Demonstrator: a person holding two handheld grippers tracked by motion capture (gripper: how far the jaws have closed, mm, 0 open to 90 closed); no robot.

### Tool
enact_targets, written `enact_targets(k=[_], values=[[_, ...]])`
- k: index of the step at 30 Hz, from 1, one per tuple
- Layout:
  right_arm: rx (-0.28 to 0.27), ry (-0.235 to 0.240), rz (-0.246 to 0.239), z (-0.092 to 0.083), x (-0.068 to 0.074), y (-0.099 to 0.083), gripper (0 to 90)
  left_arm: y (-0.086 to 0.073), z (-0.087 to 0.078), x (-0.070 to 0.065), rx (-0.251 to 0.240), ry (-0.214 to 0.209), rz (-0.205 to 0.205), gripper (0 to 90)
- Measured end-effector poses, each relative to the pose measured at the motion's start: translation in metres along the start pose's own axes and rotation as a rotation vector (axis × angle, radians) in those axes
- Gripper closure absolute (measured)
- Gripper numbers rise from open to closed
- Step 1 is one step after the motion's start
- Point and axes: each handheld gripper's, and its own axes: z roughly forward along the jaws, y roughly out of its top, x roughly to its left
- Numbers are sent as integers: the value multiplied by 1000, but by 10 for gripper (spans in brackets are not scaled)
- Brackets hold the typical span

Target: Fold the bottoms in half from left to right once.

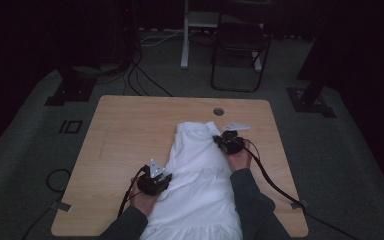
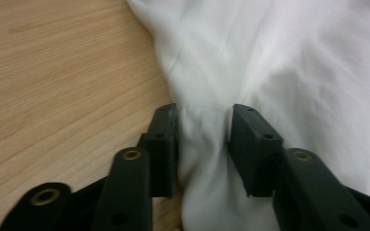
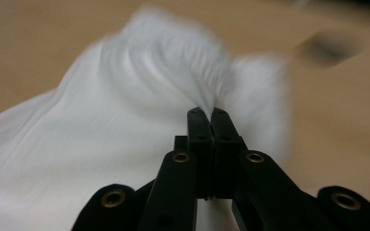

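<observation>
A white pleated garment [image 1: 200, 165] lies lengthwise on the wooden table [image 1: 125, 135], from its middle to the near edge. My left gripper [image 1: 166, 177] rests at the garment's left edge. In the left gripper view it [image 2: 204, 108] is open, and a loose fold of the white cloth [image 2: 294, 62] runs between the jaws. My right gripper [image 1: 218, 140] is at the garment's far right corner. In the right gripper view it [image 3: 208, 111] is shut, with a gathered pinch of the cloth [image 3: 125, 120] at its tips and lifted slightly; that picture is blurred.
A round cable hole [image 1: 218, 111] sits in the tabletop just beyond the garment. Bare wood spreads to the left and far side. A dark chair [image 1: 240, 50] and a white stand [image 1: 185, 40] are on the floor behind the table, with cables [image 1: 140, 75] trailing there.
</observation>
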Motion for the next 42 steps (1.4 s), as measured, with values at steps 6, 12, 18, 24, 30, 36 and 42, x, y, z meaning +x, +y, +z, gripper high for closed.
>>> enact_targets(k=[6,12,18,24,30,36,42], values=[[-26,-171,-8,-7,-17,-5,877,1,1,-4,12,-12,12,598],[148,-148,123,28,-35,-42,720,1,2,-4,10,-9,15,597],[75,-140,154,14,-41,-31,477,1,1,-4,13,-7,15,592],[101,-131,136,24,-38,-25,354,0,1,-7,12,4,10,591],[151,-145,157,37,-37,-36,522,-7,-7,-14,9,19,25,598],[116,-128,122,25,-12,-50,723,-23,-25,-24,15,8,-15,598],[89,-95,82,14,7,-63,742,-36,-44,-29,22,-49,-15,571]])
